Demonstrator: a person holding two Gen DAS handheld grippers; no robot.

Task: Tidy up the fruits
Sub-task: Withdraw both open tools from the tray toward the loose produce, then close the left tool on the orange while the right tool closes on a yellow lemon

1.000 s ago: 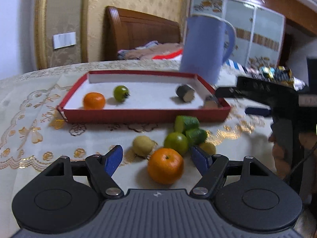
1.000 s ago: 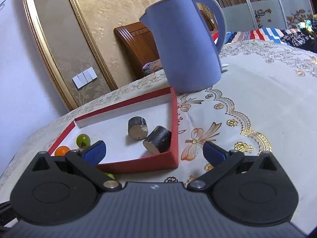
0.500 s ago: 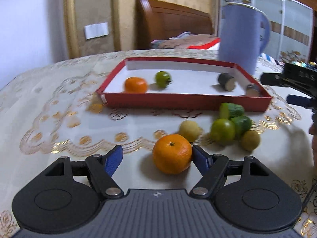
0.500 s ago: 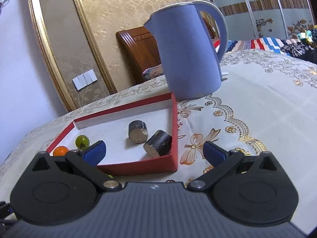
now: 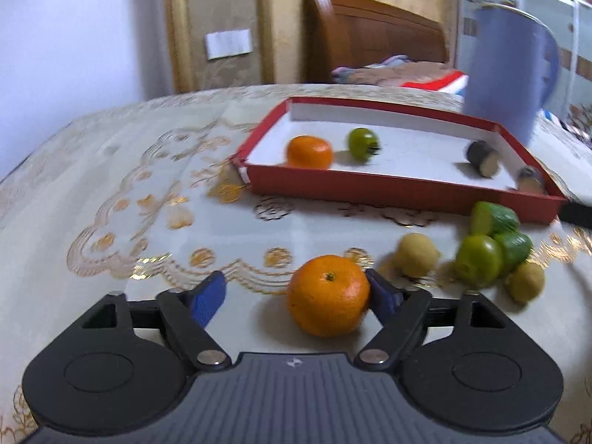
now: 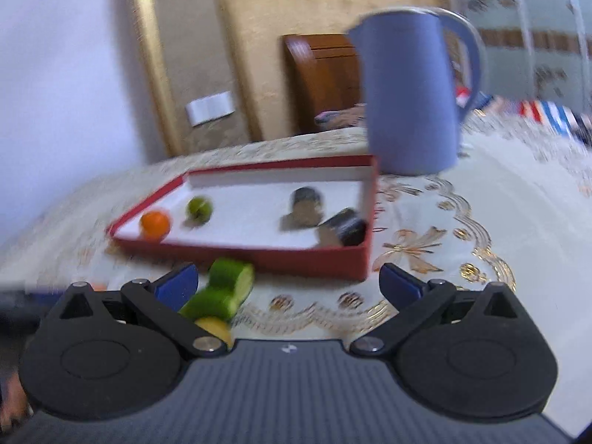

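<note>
A loose orange (image 5: 327,294) sits on the tablecloth between the jaws of my left gripper (image 5: 294,294), which are opening. It rests against the right fingertip (image 5: 381,292), and the left one stands well apart. The red tray (image 5: 388,190) beyond holds another orange (image 5: 310,151), a green fruit (image 5: 362,143) and two dark cylinders (image 5: 482,153). My right gripper (image 6: 288,285) is open with only cloth between its fingers. Green cucumber pieces (image 6: 231,277) and a yellow fruit (image 6: 214,325) lie by its left finger, in front of the tray (image 6: 296,259).
A tall blue jug (image 6: 410,92) stands behind the tray's far right corner. Right of the loose orange lie two yellowish fruits (image 5: 416,255), a round green fruit (image 5: 479,259) and cucumber pieces (image 5: 494,218). A wooden chair back (image 5: 370,33) stands past the table.
The left gripper swung left and its jaws widened, so the orange now lies against the right finger. The right gripper rolled and shifted, and the cucumber pieces came into its view.
</note>
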